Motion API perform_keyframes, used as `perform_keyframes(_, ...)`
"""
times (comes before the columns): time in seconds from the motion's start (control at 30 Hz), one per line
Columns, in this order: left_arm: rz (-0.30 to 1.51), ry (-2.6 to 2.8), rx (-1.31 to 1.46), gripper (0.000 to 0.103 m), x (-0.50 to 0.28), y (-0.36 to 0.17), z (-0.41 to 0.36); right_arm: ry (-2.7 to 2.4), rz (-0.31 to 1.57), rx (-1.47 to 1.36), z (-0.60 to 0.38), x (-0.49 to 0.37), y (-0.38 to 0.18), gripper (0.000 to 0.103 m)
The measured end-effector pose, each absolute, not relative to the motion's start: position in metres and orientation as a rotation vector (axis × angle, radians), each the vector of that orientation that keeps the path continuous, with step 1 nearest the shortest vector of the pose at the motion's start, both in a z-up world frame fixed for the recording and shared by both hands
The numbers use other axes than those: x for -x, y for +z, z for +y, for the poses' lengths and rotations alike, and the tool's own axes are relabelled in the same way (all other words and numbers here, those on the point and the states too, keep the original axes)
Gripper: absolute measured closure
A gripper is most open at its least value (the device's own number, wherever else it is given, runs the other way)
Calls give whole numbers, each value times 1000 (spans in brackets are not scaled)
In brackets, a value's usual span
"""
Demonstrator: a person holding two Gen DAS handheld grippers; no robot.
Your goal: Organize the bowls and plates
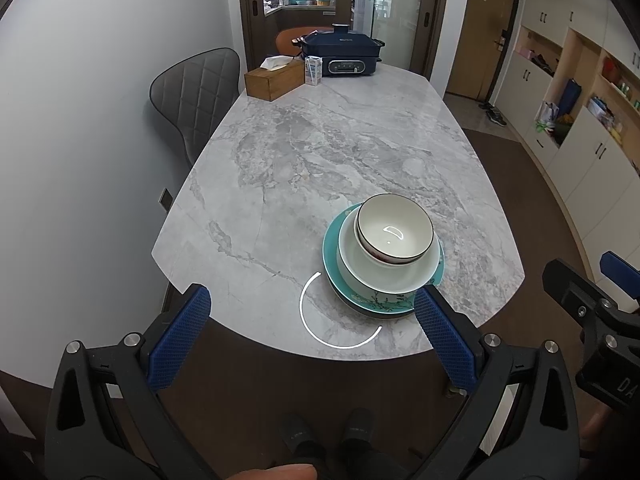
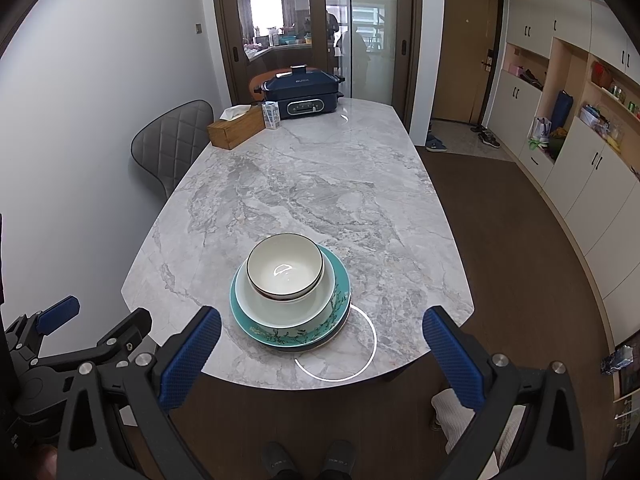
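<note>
Marble tabletop [image 2: 320,184], dishes stacked nr its near edge: small bowl [image 2: 285,266] in wider bowl [image 2: 280,308] on teal plate [image 2: 292,332], just ahead of left claw [image 1: 312,332] & right claw [image 2: 322,356], both wide, empty; lift top bowl by rim, w/o tipping stack.

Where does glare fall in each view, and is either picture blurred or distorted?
Left wrist: a bright ring reflection on the marble table beside the dish stack, plus a glint inside the top bowl; sharp, with fisheye bending at the edges. Right wrist: the same ring near the stack, bowl glint, dark rounded corners.
</note>
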State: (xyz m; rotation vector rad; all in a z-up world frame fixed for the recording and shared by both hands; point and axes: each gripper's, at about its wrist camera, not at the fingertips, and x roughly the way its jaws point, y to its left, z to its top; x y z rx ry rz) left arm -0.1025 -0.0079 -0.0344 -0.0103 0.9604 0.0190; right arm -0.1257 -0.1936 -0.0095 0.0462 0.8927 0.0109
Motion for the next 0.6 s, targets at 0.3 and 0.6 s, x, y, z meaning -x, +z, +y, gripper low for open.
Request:
perform_keyframes(0.3, 959, 21, 13, 1, 103, -34, -9, 11, 893, -45, -194, 125, -9, 0)
perform_keyframes(0.6, 962, 18, 15, 1, 103, -34, -8, 12, 893, -44, -194, 124, -10, 0)
